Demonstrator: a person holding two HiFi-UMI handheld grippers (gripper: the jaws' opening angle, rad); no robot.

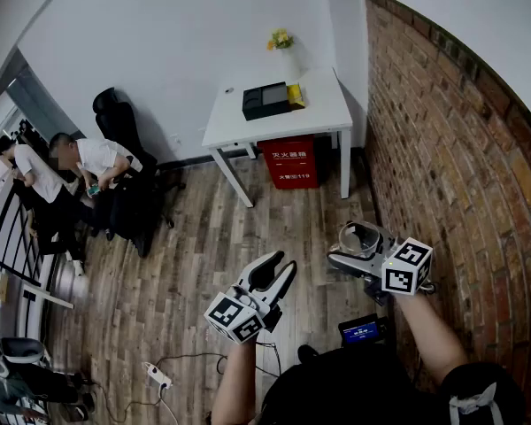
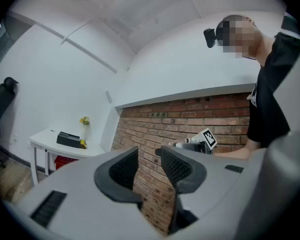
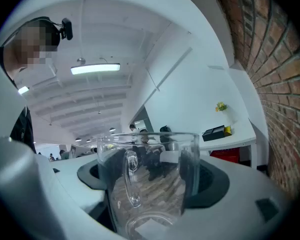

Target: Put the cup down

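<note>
A white counter (image 1: 319, 118) stands against the far wall, at about twelve o'clock from both grippers and well apart from them, with wooden floor between. The right gripper (image 1: 358, 248), nearer the brick wall at three o'clock, has its jaws spread wide, clasping a clear glass cup (image 3: 149, 184) that seems upright, handle toward the camera. The left gripper (image 1: 280, 267) has jaws narrowly apart, holding nothing
</note>
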